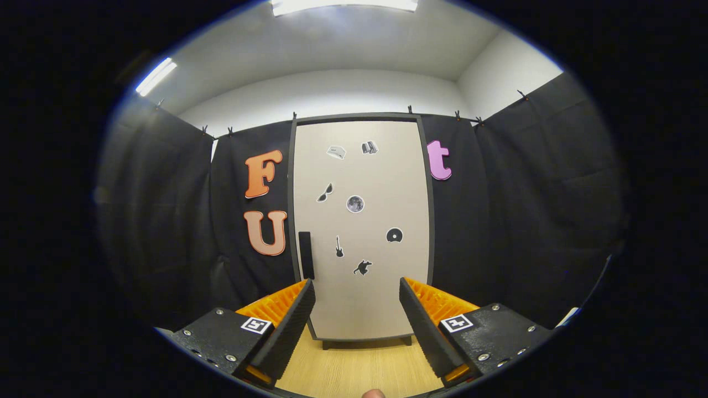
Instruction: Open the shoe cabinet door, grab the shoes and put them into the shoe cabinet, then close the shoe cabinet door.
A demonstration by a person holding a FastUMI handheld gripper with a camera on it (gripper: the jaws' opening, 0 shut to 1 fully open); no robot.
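The claw (pixel 357 309) sits wide apart, gripping nothing, its two black ribbed fingers (pixel 287 326) with orange backing splayed at 7 and 5 o'clock. Straight ahead at 12 o'clock, beyond the fingertips and well apart from them, stands the tall beige shoe cabinet with a dark grey frame (pixel 362 232). Its door is closed flat, seen through the gap between the fingers. A black vertical bar handle (pixel 306 255) hangs on the door's left edge, just above the tip of the left finger, at about 10 o'clock from the gap's centre. Small black-and-white stickers (pixel 355 203) scatter across the door panel: a round one near the middle, a guitar shape and a disc lower down. The cabinet rests on short dark feet on the pale wooden floor (pixel 354 367), which runs from its base back between the fingers. Black cloth (pixel 498 221) drapes on both sides of the cabinet, at 9 and 3 o'clock. Each finger mount carries a small square black-and-white marker (pixel 256 325).
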